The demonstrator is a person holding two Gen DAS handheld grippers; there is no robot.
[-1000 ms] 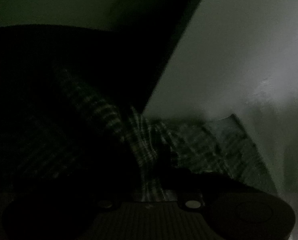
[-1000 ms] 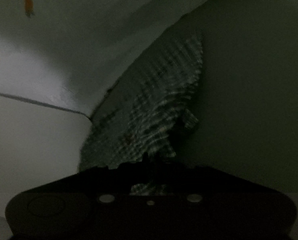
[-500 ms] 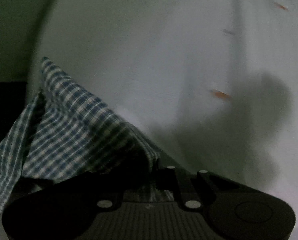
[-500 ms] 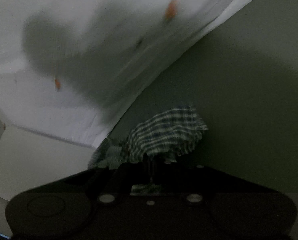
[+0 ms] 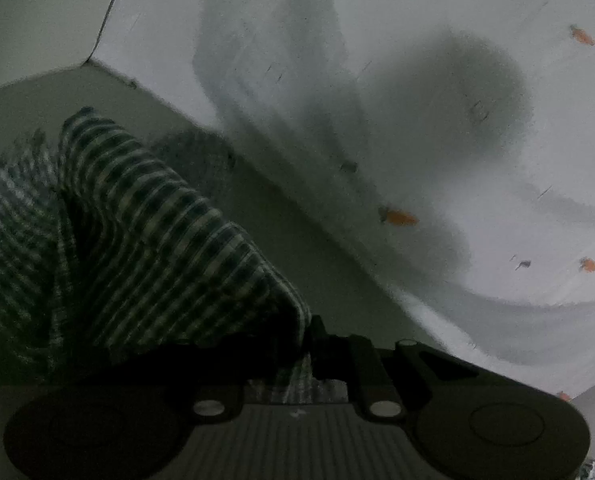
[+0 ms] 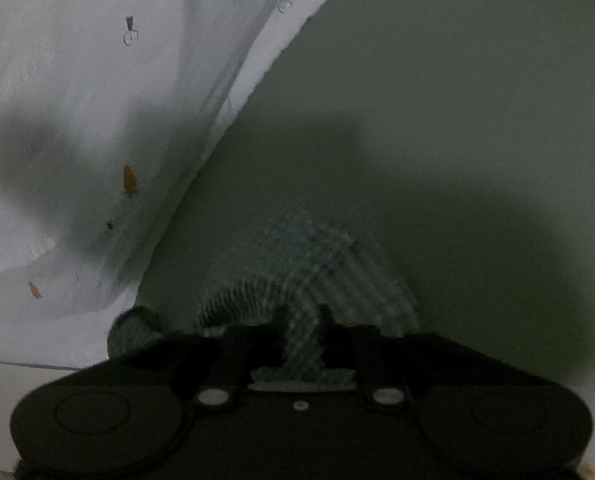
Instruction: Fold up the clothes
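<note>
Left gripper (image 5: 311, 344) pinches checked cloth (image 5: 137, 248) between nearly closed jaws; fabric fans out to lower left of frame. Right gripper (image 6: 303, 340) – jaws just been opening, partly apart w/ a strip of the same cloth between them; can't tell if pads press it. Vs half a sec ago: white sheet w/ orange carrot print (image 5: 397, 216) fills more of upper right in left view, cloth bunched closer in right view. No readable writing – too blurry.
</note>
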